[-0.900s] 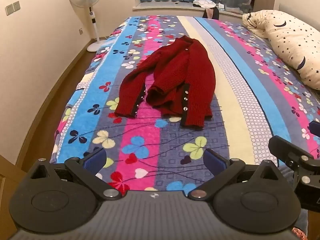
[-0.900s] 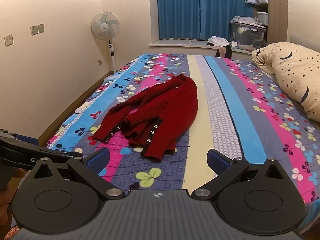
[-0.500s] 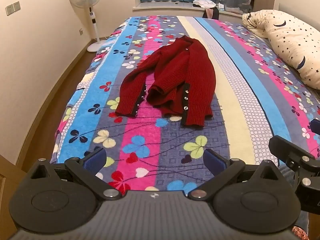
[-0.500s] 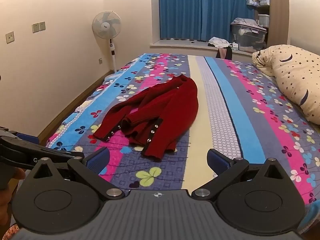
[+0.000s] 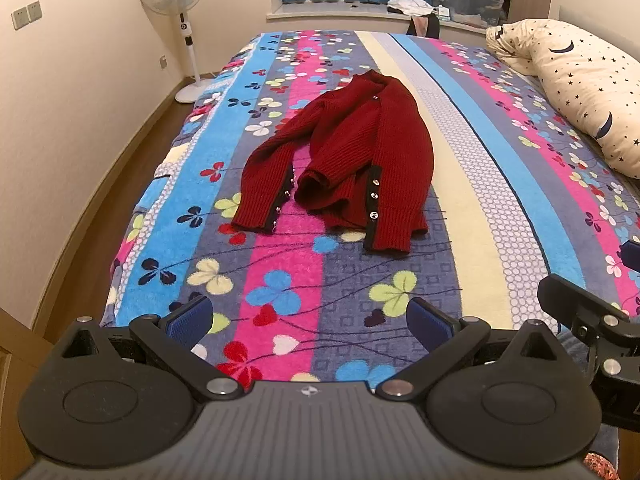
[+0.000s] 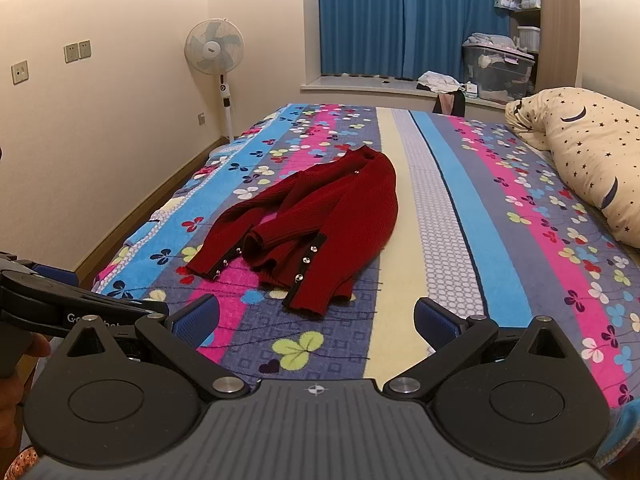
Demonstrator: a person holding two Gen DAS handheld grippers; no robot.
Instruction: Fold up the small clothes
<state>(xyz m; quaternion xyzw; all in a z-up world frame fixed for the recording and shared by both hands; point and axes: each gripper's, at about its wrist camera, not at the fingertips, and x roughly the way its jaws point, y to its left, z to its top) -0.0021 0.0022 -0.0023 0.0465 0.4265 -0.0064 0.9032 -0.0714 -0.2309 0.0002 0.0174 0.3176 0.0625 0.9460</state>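
A dark red knitted cardigan [image 5: 352,160] with black button bands lies crumpled on the striped flowery bedspread [image 5: 280,292], its hem toward me; it also shows in the right wrist view [image 6: 320,228]. My left gripper [image 5: 310,320] is open and empty, above the bed's near edge, well short of the cardigan. My right gripper [image 6: 316,320] is open and empty, also short of the hem. The left gripper's body shows at the left of the right wrist view [image 6: 60,308].
A cream star-print pillow [image 5: 580,92] lies along the bed's right side. A standing fan [image 5: 176,8] is by the left wall. Wooden floor [image 5: 80,240] runs along the bed's left. A window ledge with a storage box [image 6: 496,72] is behind the bed.
Both grippers have risen and tilted slightly, so the cardigan sits a little lower in both views. Nothing was taken hold of; the cardigan has not moved.
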